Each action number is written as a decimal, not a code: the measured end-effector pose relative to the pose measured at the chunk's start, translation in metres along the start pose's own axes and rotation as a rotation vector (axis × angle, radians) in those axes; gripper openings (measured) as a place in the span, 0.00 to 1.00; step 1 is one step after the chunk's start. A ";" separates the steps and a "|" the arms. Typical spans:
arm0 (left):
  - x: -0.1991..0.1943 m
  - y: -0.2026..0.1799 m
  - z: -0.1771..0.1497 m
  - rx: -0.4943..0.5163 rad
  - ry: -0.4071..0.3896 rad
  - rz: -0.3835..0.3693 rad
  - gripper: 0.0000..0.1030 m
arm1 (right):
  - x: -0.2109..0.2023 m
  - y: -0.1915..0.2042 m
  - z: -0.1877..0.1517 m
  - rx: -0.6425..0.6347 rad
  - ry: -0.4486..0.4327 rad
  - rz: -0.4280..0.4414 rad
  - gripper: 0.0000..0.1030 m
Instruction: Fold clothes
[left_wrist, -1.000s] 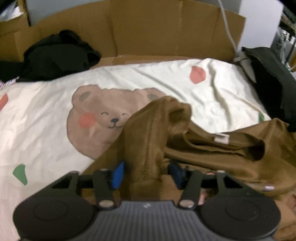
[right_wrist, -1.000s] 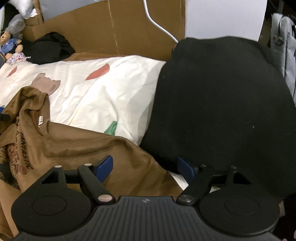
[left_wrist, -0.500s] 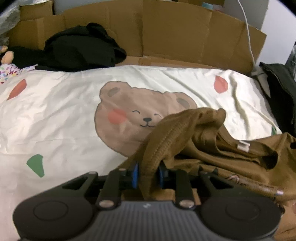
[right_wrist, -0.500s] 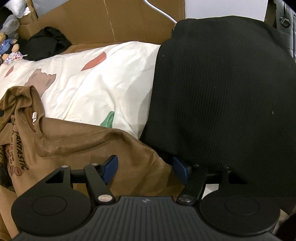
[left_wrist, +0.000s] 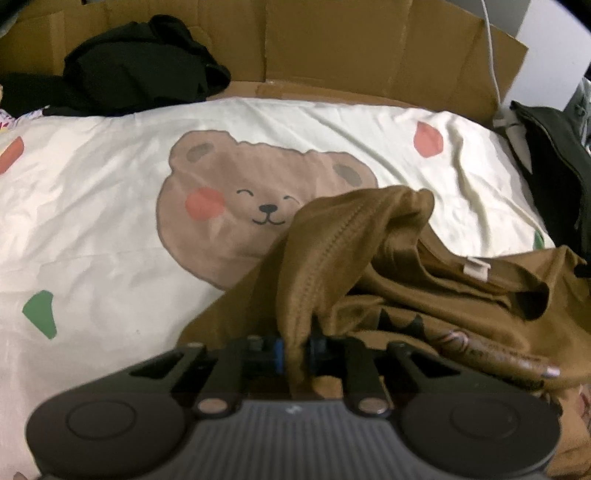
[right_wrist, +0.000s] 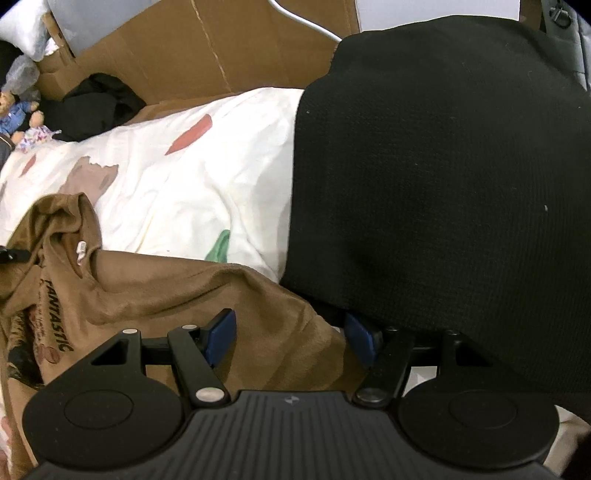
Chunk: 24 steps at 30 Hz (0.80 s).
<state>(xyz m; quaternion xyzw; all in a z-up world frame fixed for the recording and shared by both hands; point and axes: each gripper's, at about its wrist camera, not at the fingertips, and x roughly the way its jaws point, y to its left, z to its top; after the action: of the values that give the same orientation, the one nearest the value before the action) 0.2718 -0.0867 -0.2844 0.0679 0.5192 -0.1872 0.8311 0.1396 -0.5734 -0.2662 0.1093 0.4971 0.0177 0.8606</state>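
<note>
The crumpled brown cotton T-shirt with dark printed lettering (left_wrist: 424, 295) lies bunched on the cream bedsheet printed with a smiling bear face (left_wrist: 110, 206), just right of that bear face and partly over its cheek. Nothing about it looks folded yet: the collar with its white label is twisted open, one sleeve stands up in a ridge, and the body is heaped toward the bed's near edge.

The left tool (left_wrist: 295, 352) is closing, its blue pads already pinching a gathered seam of the shirt's raised fabric. The right tool (right_wrist: 288, 334) stands wide apart over the shirt's far shoulder edge, brown cloth between its pads, which do not appear to be pressing on it; its right pad sits just beside the black knitted garment (right_wrist: 443, 184) draped to the right of the bear sheet.

By my reading, the task is at its start: the shirt must be spread flat before any fold can be made.
</note>
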 end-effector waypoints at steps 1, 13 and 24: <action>-0.002 0.002 -0.001 0.001 -0.001 -0.001 0.09 | 0.000 0.000 0.000 0.001 0.000 0.003 0.68; -0.042 0.073 -0.005 -0.130 -0.047 0.083 0.08 | -0.011 0.032 -0.019 -0.100 0.022 0.083 0.65; -0.061 0.112 -0.008 -0.162 -0.060 0.133 0.08 | -0.007 0.011 0.011 -0.088 -0.019 0.031 0.65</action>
<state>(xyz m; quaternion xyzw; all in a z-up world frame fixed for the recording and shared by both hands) 0.2843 0.0332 -0.2433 0.0292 0.5020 -0.0910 0.8596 0.1463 -0.5651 -0.2531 0.0794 0.4858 0.0518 0.8689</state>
